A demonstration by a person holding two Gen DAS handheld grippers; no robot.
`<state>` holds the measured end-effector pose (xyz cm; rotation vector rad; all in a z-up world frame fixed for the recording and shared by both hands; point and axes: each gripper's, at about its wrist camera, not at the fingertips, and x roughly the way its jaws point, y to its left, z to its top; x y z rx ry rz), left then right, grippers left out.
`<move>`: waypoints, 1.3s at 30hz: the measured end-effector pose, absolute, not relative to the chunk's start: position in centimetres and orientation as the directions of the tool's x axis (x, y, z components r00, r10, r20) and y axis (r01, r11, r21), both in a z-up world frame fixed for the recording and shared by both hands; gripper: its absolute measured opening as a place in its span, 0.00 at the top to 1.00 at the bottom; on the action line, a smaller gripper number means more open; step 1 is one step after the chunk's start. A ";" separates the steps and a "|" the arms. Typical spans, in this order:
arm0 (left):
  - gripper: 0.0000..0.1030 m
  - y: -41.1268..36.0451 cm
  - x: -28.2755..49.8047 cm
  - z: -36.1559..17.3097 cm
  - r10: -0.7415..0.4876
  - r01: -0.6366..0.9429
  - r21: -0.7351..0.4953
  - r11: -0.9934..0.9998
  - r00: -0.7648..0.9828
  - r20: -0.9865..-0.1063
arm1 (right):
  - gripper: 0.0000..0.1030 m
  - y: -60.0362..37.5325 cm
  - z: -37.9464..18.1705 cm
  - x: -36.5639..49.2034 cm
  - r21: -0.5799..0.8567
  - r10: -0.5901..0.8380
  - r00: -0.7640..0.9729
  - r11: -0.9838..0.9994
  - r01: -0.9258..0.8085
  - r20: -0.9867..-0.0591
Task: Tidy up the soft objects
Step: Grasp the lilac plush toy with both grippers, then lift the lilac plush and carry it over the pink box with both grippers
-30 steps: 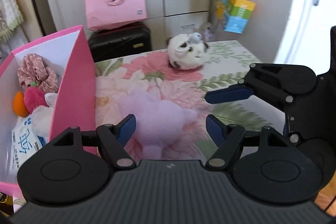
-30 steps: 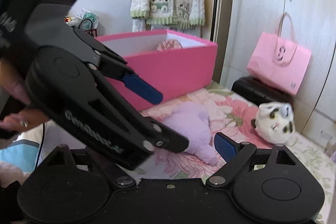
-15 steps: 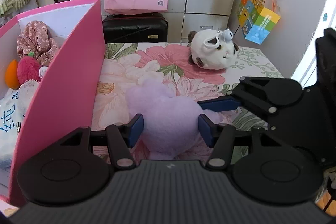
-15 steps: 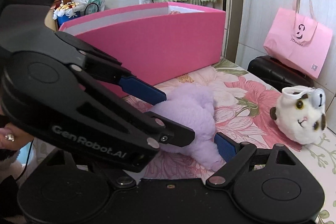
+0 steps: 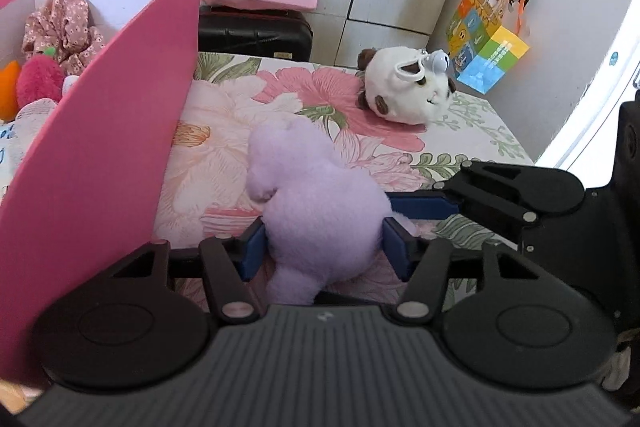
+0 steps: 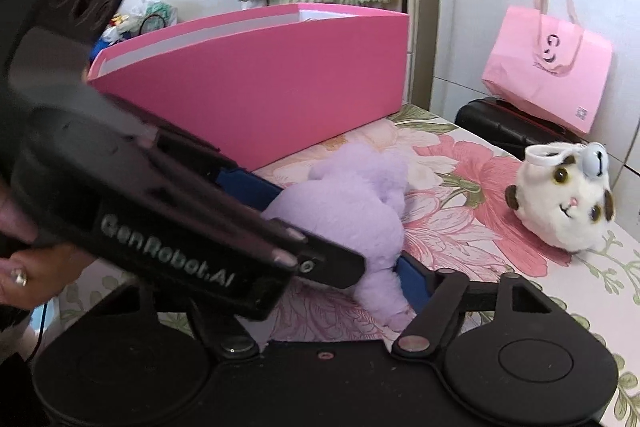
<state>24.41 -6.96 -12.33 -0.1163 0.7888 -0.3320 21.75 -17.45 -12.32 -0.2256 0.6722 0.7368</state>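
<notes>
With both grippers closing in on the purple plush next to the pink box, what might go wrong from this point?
1. The left gripper and right gripper both crowd the purple plush; their jaws may collide or pull against each other.
2. The plush is soft and bulky, so a grip on fur alone may slip on lifting.
3. The pink box has a tall wall right beside the plush; a low lift could catch on it.

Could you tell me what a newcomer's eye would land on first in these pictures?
Probably the fluffy purple plush toy lying on the floral bedspread, framed by the blue pads of the left gripper. Next, the tall pink box on its left and the white cat plush behind.
</notes>
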 end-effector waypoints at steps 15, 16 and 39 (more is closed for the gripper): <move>0.45 -7.1 21.6 -11.3 -0.393 0.327 -0.232 0.916 0.620 -0.679 | 0.19 -16.6 -12.0 18.7 0.081 0.477 0.600 0.821 -0.565 -0.643; 0.45 -7.1 21.4 -11.2 -0.395 0.331 -0.230 0.915 0.618 -0.679 | 0.19 -16.6 -11.9 18.4 0.091 0.476 0.604 0.826 -0.556 -0.639; 0.45 -4.5 13.3 -6.1 -0.523 0.509 -0.257 0.822 0.497 -0.692 | 0.20 -14.6 -7.0 8.7 0.036 0.414 0.629 0.852 -0.522 -0.658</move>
